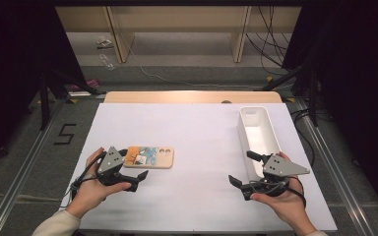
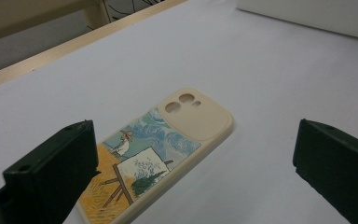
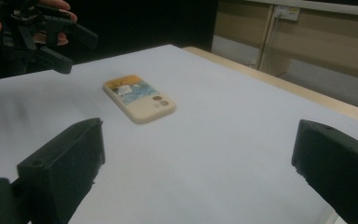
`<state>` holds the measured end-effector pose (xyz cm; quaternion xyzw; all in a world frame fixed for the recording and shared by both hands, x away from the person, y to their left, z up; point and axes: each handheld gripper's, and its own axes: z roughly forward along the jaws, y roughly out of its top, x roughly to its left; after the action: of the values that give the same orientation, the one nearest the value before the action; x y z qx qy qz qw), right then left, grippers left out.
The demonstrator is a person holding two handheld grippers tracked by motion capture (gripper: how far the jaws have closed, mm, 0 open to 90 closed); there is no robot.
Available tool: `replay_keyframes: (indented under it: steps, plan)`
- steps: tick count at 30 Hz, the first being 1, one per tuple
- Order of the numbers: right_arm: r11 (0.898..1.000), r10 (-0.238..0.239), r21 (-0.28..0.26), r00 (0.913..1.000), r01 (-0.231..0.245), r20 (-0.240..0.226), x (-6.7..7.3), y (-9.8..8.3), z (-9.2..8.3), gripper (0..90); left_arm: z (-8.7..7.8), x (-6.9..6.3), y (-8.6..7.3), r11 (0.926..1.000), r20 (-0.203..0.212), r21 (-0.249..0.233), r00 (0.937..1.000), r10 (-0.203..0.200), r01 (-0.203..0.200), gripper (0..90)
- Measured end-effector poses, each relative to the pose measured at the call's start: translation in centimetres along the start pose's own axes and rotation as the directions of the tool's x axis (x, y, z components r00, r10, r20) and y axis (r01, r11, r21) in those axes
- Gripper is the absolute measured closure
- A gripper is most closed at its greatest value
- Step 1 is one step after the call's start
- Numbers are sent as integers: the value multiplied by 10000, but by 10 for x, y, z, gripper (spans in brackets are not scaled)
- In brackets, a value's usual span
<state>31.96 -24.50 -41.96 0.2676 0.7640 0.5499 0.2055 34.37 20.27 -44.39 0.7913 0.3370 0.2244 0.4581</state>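
Phone case (image 1: 148,157) lies flat on the white table cover (image 1: 197,147), printed side up, at the left near part of the table. Cream rim, painted scene of a figure at an easel; camera cut-outs at the end pointing toward the table's middle. Nothing grips it.

Left gripper (image 1: 132,165) sits just beside the case's near left end, held in the person's left hand (image 1: 91,189). Jaws released, spread wide. In the left gripper view the case (image 2: 161,154) lies ahead and below the jaws, its easel end running under the left jaw; whether that jaw touches it cannot be told.

Right gripper (image 1: 246,169) is held in the right hand (image 1: 285,201) at the near right, well apart from the case, jaws also released and holding nothing. Its own view looks across the cover to the case (image 3: 139,99) and the left gripper (image 3: 51,39) beyond.

White oblong bin (image 1: 257,137) stands along the right side of the table, its near end just beside the right gripper.
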Motion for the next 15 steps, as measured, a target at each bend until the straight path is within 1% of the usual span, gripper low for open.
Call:
replay_keyframes:
  steps: [10, 15]
  plan:
    - [9999, 101, -20, 9999, -101, 16, 1, 0, 0, 43, -1, 0, 0, 10000, -79, -10, 10000, -1, 1, 0]
    - [10000, 78, 15, 10000, -78, -6, 1, 0, 0, 44, 0, 0, 0, 10000, -64, -6, 10000, -21, 21, 4]
